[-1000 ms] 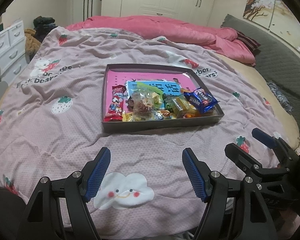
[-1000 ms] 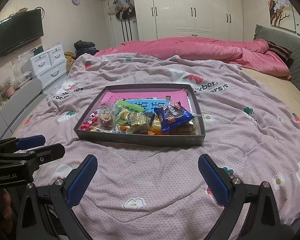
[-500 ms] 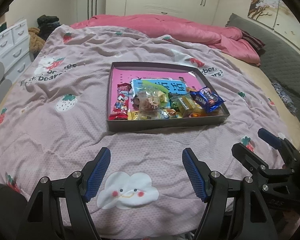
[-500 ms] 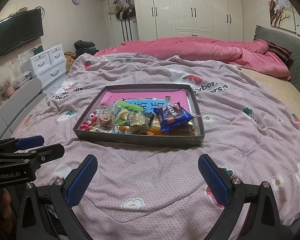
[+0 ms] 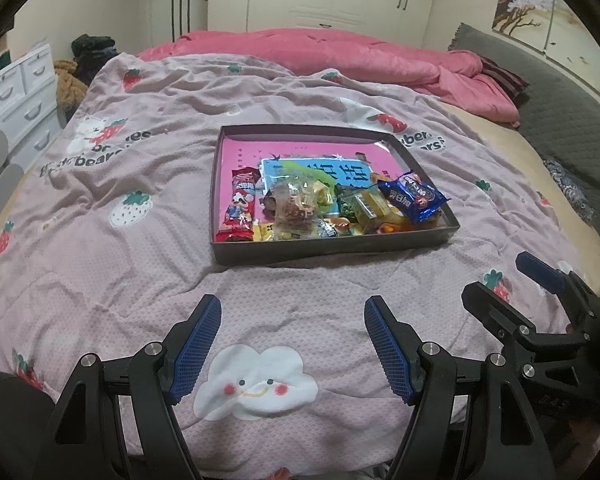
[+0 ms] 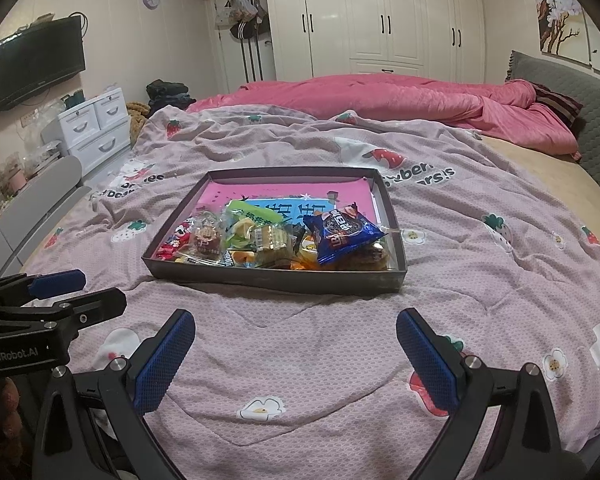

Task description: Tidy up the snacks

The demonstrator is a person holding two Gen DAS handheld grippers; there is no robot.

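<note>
pink-lilac quilt (image 5: 140, 264) with strawberry, cloud and flower prints covers the bed and fills most of both views. a plain pink duvet (image 6: 400, 100) lies bunched along the far edge of the bed, below white wardrobe doors (image 6: 380, 16). a white drawer unit (image 6: 96, 124) stands at the left side of the room, and a dark television (image 6: 36, 64) hangs on the wall above it.

dark shallow tray (image 5: 332, 249) rests flat on the quilt near the middle of the bed, well ahead of both grippers. its floor is pink, with a blue printed sheet (image 5: 340, 170) lying on it. the snacks (image 5: 316, 208) are all inside the tray, piled along its near wall. a blue biscuit packet (image 5: 414, 196) lies on top of the pile at the right end, tilted. a red wafer packet (image 5: 240, 204) lies lengthwise at the left end, beside the left wall. between them sit clear and yellow-green wrapped pieces; the individual items cannot be told apart.

left gripper (image 5: 292, 344) hovers over the quilt, above a white cloud print, jaws apart with nothing between them. right gripper (image 6: 296, 352) hovers beside it, jaws likewise spread wide and empty. neither gripper touches the tray.
</note>
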